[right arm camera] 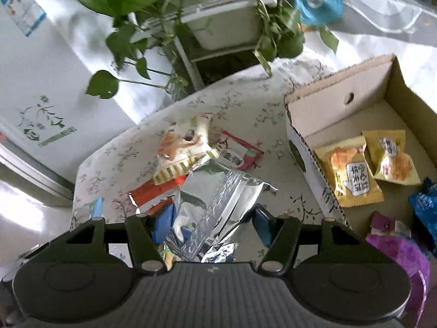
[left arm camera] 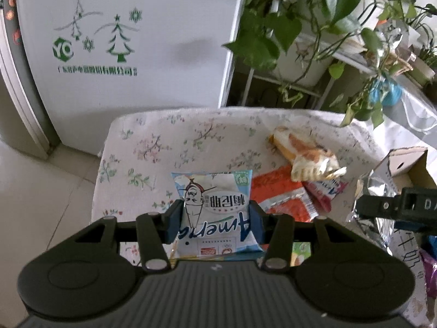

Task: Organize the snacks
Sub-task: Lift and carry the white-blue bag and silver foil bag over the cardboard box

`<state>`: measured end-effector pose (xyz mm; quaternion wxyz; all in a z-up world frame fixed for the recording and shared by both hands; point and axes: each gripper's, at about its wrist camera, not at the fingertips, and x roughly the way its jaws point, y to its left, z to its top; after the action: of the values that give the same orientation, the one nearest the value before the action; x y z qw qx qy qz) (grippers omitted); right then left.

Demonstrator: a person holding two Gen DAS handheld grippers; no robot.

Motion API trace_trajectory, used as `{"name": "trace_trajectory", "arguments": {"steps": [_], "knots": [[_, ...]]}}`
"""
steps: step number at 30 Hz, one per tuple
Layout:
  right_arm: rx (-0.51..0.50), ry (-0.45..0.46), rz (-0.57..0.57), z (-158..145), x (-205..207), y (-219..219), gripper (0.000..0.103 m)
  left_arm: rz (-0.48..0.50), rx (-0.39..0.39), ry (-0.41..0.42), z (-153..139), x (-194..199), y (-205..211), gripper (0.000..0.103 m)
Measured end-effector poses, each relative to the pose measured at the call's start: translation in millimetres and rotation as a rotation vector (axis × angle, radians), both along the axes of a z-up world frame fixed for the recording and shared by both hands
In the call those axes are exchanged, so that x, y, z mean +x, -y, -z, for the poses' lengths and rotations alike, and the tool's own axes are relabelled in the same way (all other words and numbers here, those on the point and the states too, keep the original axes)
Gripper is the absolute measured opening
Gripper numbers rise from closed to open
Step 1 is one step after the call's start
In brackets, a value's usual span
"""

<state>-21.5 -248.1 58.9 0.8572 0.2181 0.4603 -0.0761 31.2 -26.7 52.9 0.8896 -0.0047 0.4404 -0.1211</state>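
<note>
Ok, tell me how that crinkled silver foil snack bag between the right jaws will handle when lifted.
The crinkled silver foil snack bag looks thin and creased, so it will probably flop and buckle rather than stay stiff. Its glossy surface may slip between the right gripper jaws. It appears nearly flat, so it is likely light.

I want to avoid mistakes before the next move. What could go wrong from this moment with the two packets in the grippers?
1. The left gripper pinches the light blue packet only by its side edges; the puffy bag may slip out.
2. The right gripper straddles the crumpled silver packet, whose smooth foil could slide free.
3. The cardboard box has a raised wall; a low carry might catch it.
</note>
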Motion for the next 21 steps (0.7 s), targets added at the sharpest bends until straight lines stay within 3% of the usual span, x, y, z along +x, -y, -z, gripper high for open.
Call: {"name": "trace_trajectory", "arguments": {"steps": [9, 21], "knots": [[-0.058, 0.064, -0.050, -24, -15, -2, 0.068, 0.017, -0.003, 0.077, -22, -11, 14, 0.049], [-0.086, 0.104, -0.018, -39, -28, 20, 0.068, 0.089, -0.021, 0.141, -38, -26, 44, 0.049]]}}
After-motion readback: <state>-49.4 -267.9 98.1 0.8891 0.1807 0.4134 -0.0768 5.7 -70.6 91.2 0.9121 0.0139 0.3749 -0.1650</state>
